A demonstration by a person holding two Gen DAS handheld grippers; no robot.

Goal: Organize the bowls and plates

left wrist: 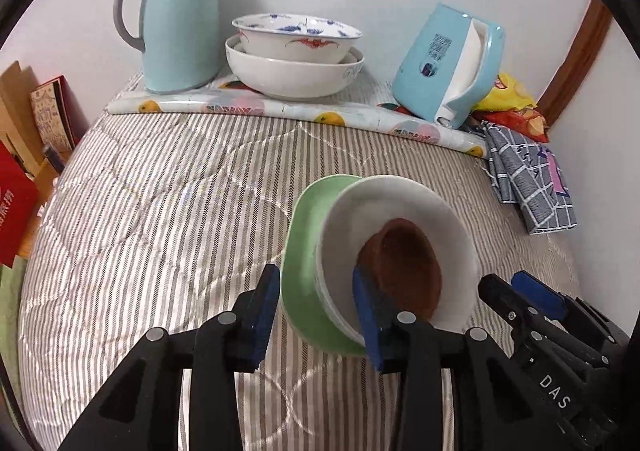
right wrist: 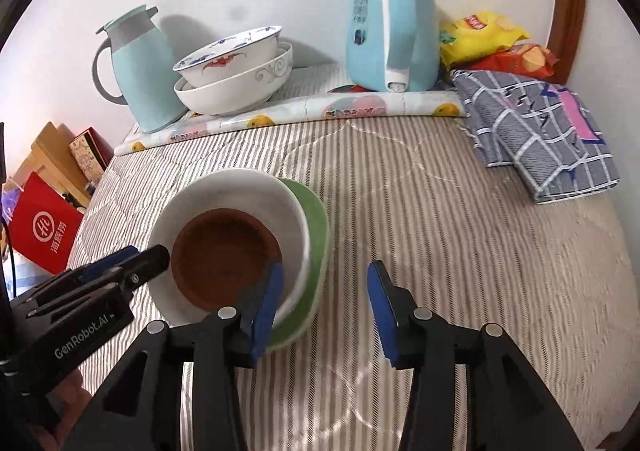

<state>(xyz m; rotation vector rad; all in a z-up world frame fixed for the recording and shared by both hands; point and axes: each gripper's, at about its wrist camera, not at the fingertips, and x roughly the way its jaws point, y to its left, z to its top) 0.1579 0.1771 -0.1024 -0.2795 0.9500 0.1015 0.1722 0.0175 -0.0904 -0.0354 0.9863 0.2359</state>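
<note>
A stack sits on the striped bedding: a green plate (left wrist: pixel 304 251) under a white bowl (left wrist: pixel 452 235) with a small brown dish (left wrist: pixel 404 263) inside; it also shows in the right wrist view, green plate (right wrist: pixel 320 227), white bowl (right wrist: pixel 248 191), brown dish (right wrist: pixel 220 255). My left gripper (left wrist: pixel 316 319) is open, its jaws astride the near rim of the stack. My right gripper (right wrist: pixel 324 307) is open, its left finger (right wrist: pixel 266 311) by the stack's rim. Two nested bowls (left wrist: pixel 294 55) stand at the back, also in the right wrist view (right wrist: pixel 236 71).
A light blue thermos jug (left wrist: pixel 180 19) and a blue electric kettle (left wrist: pixel 448 63) stand on a fruit-patterned mat (left wrist: pixel 224 105) by the wall. A checked cloth (right wrist: pixel 536 131) and snack bags (right wrist: pixel 488 39) lie at the right. Red boxes (right wrist: pixel 44 227) stand at the left.
</note>
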